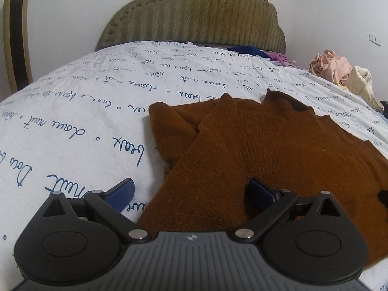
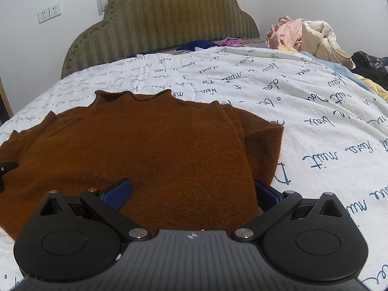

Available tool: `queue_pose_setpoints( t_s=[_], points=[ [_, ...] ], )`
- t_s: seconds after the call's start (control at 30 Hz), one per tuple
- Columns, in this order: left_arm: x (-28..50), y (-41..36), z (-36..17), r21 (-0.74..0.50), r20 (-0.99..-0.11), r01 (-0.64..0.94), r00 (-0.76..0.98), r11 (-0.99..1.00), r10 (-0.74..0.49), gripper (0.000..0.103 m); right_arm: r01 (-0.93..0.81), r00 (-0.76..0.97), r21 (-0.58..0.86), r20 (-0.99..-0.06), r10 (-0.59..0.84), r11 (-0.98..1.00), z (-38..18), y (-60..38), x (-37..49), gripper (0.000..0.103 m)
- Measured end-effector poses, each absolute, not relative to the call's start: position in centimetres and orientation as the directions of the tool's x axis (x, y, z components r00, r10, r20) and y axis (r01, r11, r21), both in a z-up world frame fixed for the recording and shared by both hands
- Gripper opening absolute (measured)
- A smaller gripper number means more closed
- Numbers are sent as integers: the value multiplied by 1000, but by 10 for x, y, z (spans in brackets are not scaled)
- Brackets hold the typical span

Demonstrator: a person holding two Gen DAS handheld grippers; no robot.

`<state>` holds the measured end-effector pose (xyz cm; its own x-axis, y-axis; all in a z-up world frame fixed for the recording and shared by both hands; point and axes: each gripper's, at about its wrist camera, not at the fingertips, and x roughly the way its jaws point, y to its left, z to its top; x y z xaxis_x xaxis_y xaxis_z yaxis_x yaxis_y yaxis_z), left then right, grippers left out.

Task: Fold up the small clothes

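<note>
Brown sweater on the bed, both sleeves folded in.

The sweater (image 1: 254,150) lies flat near the foot edge of the bed (image 1: 84,111), collar toward the headboard (image 1: 194,14). The left gripper (image 1: 191,191) and the right gripper (image 2: 191,191) stand spread wide over the two hem corners, holding nothing, probably to take the hem for the next fold. Other clothes (image 2: 303,34) wait at the far right corner.

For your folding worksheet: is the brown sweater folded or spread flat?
Partly folded: both sleeves of the sweater lie turned in; the body is still spread on the bed.
</note>
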<state>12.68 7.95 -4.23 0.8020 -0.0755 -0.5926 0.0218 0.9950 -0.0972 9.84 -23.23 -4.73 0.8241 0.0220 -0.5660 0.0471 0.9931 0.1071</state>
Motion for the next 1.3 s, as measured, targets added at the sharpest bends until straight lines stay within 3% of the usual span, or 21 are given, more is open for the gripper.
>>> queue_pose_setpoints(
  t_s=[0.47, 0.7, 0.87, 1.07, 1.17, 1.3],
  points=[
    [125, 81, -42, -114, -587, 27, 805, 993, -90, 103, 61, 818, 92, -576, 3, 994, -46, -228, 98, 103],
    [125, 103, -22, -233, -601, 32, 781, 972, -169, 103, 63, 834, 141, -551, 25, 988, -23, -210, 82, 103],
    [136, 131, 4, -268, -576, 16, 799, 963, -173, 103, -126, 859, -11, -502, 103, 992, 7, -154, 66, 103],
    [181, 162, -1, -293, -679, 26, 699, 956, -227, 103, -365, 828, -209, -519, 213, 907, 10, -67, 49, 103],
    [202, 176, -14, -417, -698, 42, 625, 908, -350, 103, -437, 815, -313, -534, 224, 843, -1, -26, 42, 103],
    [216, 177, -23, -549, -657, 111, 556, 829, -509, 103, -480, 808, -433, -557, 193, 763, -22, 17, 41, 102]
  ],
)
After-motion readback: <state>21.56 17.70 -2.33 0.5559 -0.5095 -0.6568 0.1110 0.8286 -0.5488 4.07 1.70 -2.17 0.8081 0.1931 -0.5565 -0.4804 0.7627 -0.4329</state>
